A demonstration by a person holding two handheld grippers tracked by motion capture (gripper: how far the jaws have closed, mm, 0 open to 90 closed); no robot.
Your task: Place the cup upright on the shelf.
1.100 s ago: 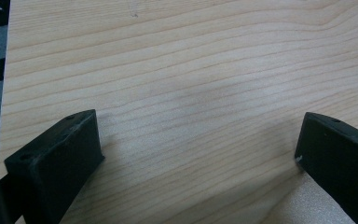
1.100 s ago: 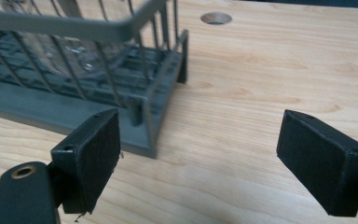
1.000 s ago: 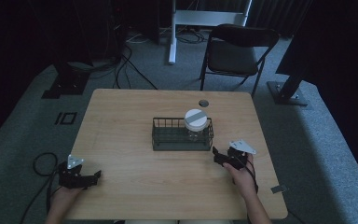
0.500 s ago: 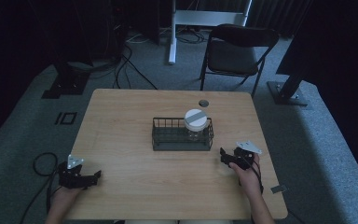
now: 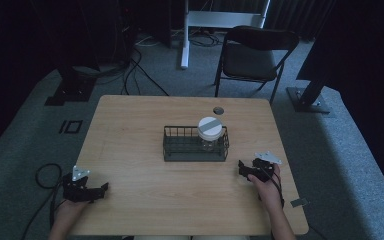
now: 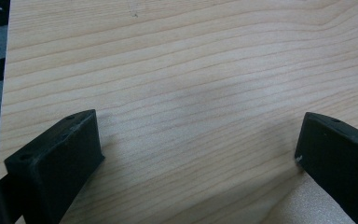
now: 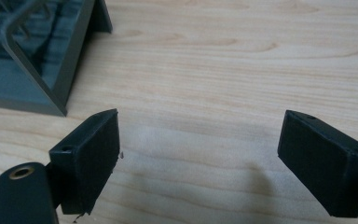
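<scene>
On the wooden table (image 5: 140, 130) a dark wire basket (image 5: 180, 149) stands in the middle, and a clear jar (image 5: 211, 140) with a white lid (image 5: 210, 127) stands upright in its right end. The jar looks like glass, so probably stiff, smooth and breakable; I think the lid rim is the best place to hold. The right gripper (image 5: 244, 169) rests near the basket and the left gripper (image 5: 100, 190) far at the table's near-left edge, both with jaws wide apart and empty.

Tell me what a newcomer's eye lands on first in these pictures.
First, the dark wire basket at the middle of the wooden table, with a clear jar under a white lid standing in its right end. Next, the two open grippers near the table's near edge: the left gripper at the left corner, the right gripper just right of the basket.
</scene>
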